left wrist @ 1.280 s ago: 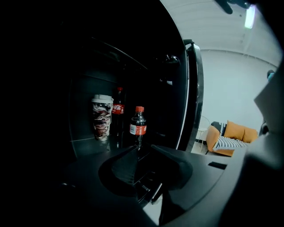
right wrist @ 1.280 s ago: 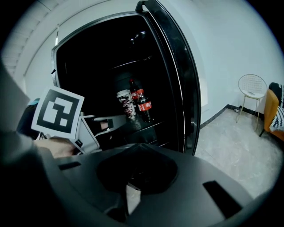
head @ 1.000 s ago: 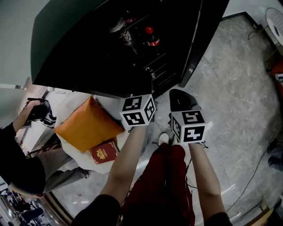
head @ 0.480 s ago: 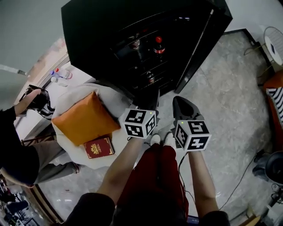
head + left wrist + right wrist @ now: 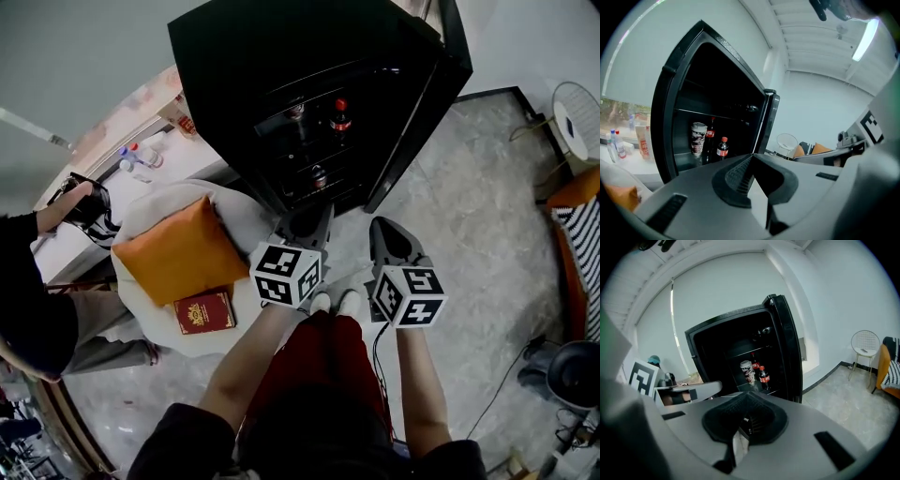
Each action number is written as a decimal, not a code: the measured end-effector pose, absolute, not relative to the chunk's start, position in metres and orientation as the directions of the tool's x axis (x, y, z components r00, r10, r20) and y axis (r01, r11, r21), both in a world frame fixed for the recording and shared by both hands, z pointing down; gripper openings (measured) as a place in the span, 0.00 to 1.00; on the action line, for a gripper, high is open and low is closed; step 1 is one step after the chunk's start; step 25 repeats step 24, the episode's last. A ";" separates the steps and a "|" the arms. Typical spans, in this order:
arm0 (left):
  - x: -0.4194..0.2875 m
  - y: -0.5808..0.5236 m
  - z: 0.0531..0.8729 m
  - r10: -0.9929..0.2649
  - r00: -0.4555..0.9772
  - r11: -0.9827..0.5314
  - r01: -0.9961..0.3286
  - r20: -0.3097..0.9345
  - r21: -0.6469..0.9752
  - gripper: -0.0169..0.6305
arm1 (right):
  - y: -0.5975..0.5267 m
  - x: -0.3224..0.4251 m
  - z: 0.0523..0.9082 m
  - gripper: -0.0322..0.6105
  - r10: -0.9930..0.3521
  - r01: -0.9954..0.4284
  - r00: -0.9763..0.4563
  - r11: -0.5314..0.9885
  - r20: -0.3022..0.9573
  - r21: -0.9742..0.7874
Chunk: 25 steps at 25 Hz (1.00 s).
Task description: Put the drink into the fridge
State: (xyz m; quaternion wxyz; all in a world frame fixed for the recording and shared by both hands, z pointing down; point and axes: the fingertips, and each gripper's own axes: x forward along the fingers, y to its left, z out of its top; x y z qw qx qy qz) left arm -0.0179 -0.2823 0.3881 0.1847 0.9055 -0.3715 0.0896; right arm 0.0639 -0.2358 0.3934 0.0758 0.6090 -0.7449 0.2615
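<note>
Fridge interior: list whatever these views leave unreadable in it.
- Upper shelf, right gripper view: dark shapes, too dim to identify.
- Lower shelves, left gripper view: hidden behind the left gripper; head view shows one item there, too small to name.
- Cup print, left gripper view: too small to read.

Bottles (image 5: 341, 114) stand in the fridge (image 5: 272, 47); cushion (image 5: 173, 253) and book (image 5: 204, 312) lie on the table (image 5: 242, 223).
</note>
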 end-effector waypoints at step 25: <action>-0.028 -0.236 0.323 -0.629 0.728 -0.672 -0.685 0.272 0.280 0.04 | -0.200 0.062 0.319 0.07 -0.898 -0.944 -0.270 0.176 0.348 -0.279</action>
